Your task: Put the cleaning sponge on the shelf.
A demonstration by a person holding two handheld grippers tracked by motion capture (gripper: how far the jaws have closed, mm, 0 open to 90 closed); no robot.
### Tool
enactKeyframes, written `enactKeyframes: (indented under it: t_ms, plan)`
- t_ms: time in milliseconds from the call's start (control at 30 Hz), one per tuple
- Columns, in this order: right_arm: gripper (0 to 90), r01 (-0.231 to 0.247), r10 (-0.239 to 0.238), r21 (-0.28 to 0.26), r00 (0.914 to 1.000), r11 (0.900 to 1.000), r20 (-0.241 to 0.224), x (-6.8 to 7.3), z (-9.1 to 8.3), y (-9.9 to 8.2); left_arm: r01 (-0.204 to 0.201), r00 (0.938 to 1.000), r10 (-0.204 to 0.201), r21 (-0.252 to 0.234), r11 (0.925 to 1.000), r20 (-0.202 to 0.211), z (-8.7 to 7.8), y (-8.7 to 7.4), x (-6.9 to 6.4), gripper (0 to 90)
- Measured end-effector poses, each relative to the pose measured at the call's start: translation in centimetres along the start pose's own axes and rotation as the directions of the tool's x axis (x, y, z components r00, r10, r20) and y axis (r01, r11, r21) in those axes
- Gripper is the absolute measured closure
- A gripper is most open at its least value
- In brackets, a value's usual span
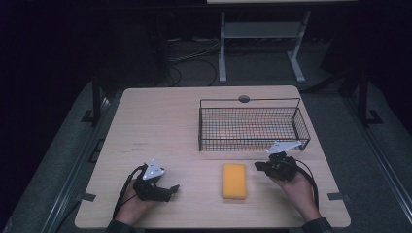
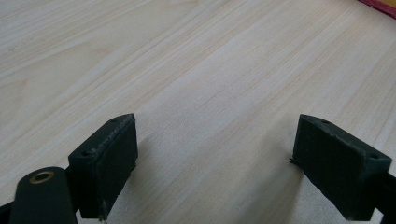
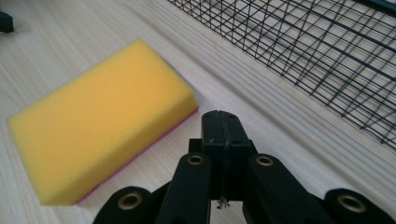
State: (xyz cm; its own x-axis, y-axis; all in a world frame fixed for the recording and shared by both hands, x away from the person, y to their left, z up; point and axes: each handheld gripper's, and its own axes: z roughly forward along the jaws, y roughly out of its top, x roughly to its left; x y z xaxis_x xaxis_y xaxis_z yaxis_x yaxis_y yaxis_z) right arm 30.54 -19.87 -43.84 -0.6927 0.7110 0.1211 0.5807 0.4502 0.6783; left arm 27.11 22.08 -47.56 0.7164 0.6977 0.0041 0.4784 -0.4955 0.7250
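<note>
A yellow sponge (image 1: 234,181) with a thin red underside lies flat on the wooden table (image 1: 160,126), near its front edge. The sponge (image 3: 100,116) sits just left of my right gripper (image 3: 224,128), whose jaws are pressed together with nothing between them. In the high view this right gripper (image 1: 260,166) rests a short way right of the sponge, held by a hand. My left gripper (image 1: 172,189) lies at the front left, pointing toward the sponge. Its fingers (image 2: 109,158) stand wide apart over bare wood, holding nothing.
A black wire basket (image 1: 252,125) stands at the back right of the table, just behind my right gripper; its mesh wall (image 3: 322,56) runs across the upper right of the right gripper view. A white desk frame (image 1: 262,43) stands on the floor beyond.
</note>
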Motion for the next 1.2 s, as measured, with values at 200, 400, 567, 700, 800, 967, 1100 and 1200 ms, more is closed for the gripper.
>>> enactKeyframes:
  t_ms: [200,400,567,700,800,967,1100,1200]
  plan:
    - [89.6,0.009,-0.009,0.008,1.0000,0.9999,-0.003,0.1,0.7,0.4,-0.002,1.0000,0.002,0.000,1.0000,-0.001,0.0,0.0,0.0,13.2]
    - [89.6,0.011,-0.011,0.019,0.9998,0.9998,-0.014,0.3,1.6,0.9,-0.001,1.0000,0.001,0.000,1.0000,0.001,0.0,0.0,0.0,13.2]
    - [89.6,0.013,-0.013,0.025,0.9996,0.9996,-0.025,0.4,2.1,1.2,-0.001,1.0000,0.001,-0.001,1.0000,0.000,0.0,0.0,0.0,13.2]
    - [89.6,0.018,-0.018,0.031,0.9995,0.9993,-0.028,0.6,2.4,1.4,0.000,1.0000,0.000,-0.001,1.0000,0.001,0.0,0.0,0.0,13.2]
    - [89.6,0.022,-0.021,0.030,0.9993,0.9993,-0.031,0.7,2.6,1.6,0.000,1.0000,0.000,-0.001,1.0000,0.000,0.0,0.0,0.0,13.2]
    - [89.6,0.032,-0.030,0.034,0.9989,0.9989,-0.036,1.0,3.0,1.9,0.001,1.0000,-0.001,-0.001,1.0000,0.000,0.0,0.0,0.0,13.1]
    - [89.6,0.034,-0.033,0.034,0.9985,0.9988,-0.044,1.3,3.3,2.2,0.000,1.0000,0.000,-0.001,1.0000,0.000,0.0,0.0,0.0,13.2]
    - [89.6,0.035,-0.033,0.033,0.9982,0.9989,-0.051,1.6,3.6,2.5,0.001,1.0000,-0.001,-0.001,1.0000,0.001,0.0,0.0,0.0,13.2]
